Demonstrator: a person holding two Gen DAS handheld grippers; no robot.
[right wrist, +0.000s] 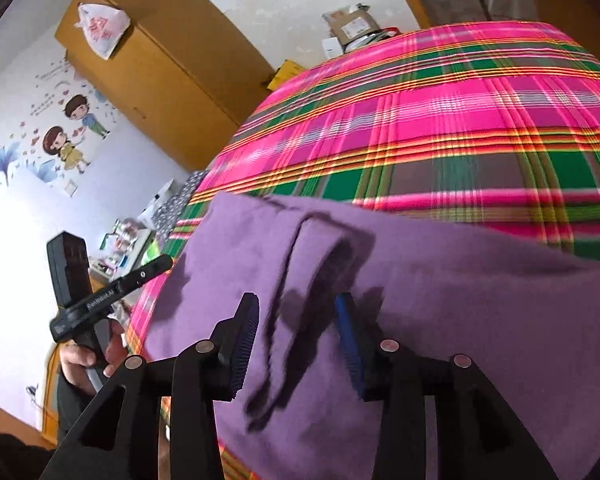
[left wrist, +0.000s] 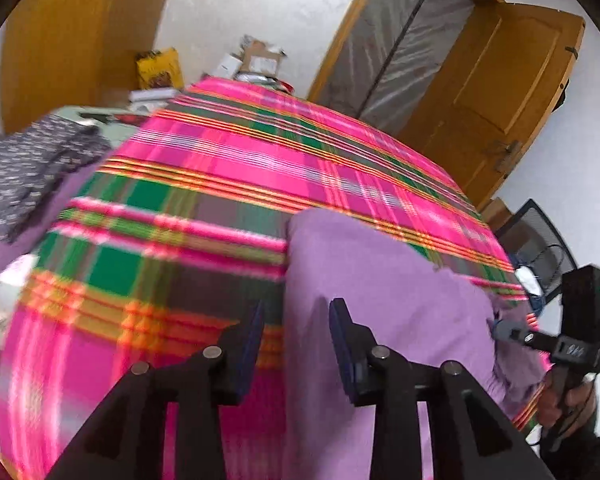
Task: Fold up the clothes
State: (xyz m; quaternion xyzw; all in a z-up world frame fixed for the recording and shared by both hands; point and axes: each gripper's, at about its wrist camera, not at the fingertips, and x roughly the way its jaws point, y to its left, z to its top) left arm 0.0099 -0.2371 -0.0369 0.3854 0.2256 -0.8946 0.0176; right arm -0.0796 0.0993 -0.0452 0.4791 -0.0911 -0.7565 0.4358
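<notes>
- Black left hand-held gripper [left wrist: 296,344], fingers spread, hovers over the purple garment's [left wrist: 380,300] left edge, gripping nothing.
- Right hand-held gripper [right wrist: 296,344], fingers also spread and empty, hangs above the garment's dark cord [right wrist: 284,320].
- Purple garment lies on the plaid bed cover [left wrist: 220,168].
- Patterned dark cloth [left wrist: 28,172] lies farther left.
- Wooden door [left wrist: 500,92] stands beyond.
</notes>
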